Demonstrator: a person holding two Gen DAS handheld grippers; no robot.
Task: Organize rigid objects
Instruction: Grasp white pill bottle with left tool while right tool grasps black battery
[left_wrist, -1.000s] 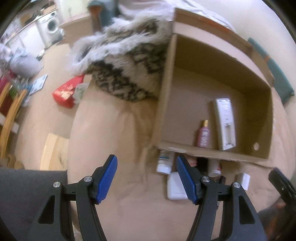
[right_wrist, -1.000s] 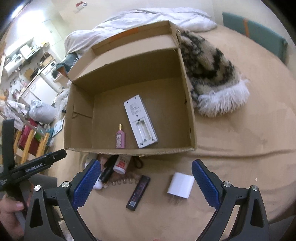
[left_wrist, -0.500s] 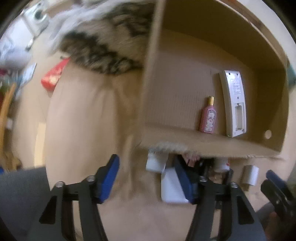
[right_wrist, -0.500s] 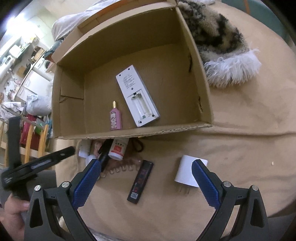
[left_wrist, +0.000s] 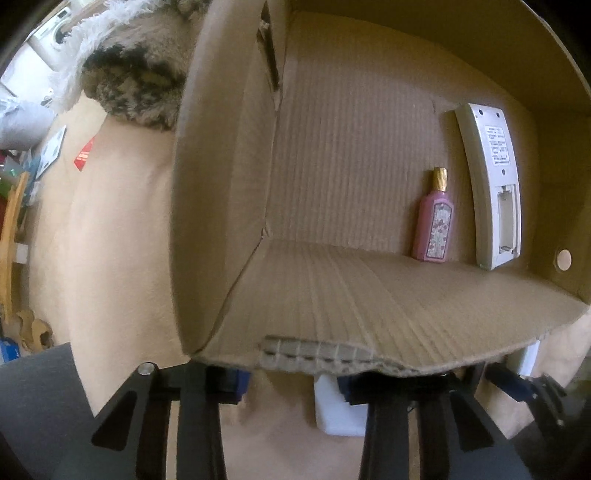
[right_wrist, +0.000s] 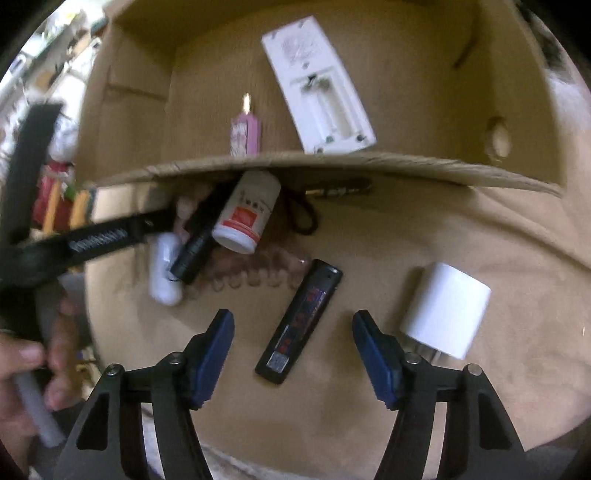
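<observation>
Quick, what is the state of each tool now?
Left tool: just closing; tips hidden behind box edge, cannot tell.
Right tool: open, just closing, black stick between pads, untouched.

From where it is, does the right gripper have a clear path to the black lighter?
Probably yes. The right gripper is open, its jaws having just been narrowing, with the black lighter lying bare between them. The white charger lies outside one finger, and nothing covers the lighter.

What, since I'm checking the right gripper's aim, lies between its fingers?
In the right wrist view, the lower end of the black stick lies between the fingers of the right gripper, untouched; the jaws have just been closing.
</observation>
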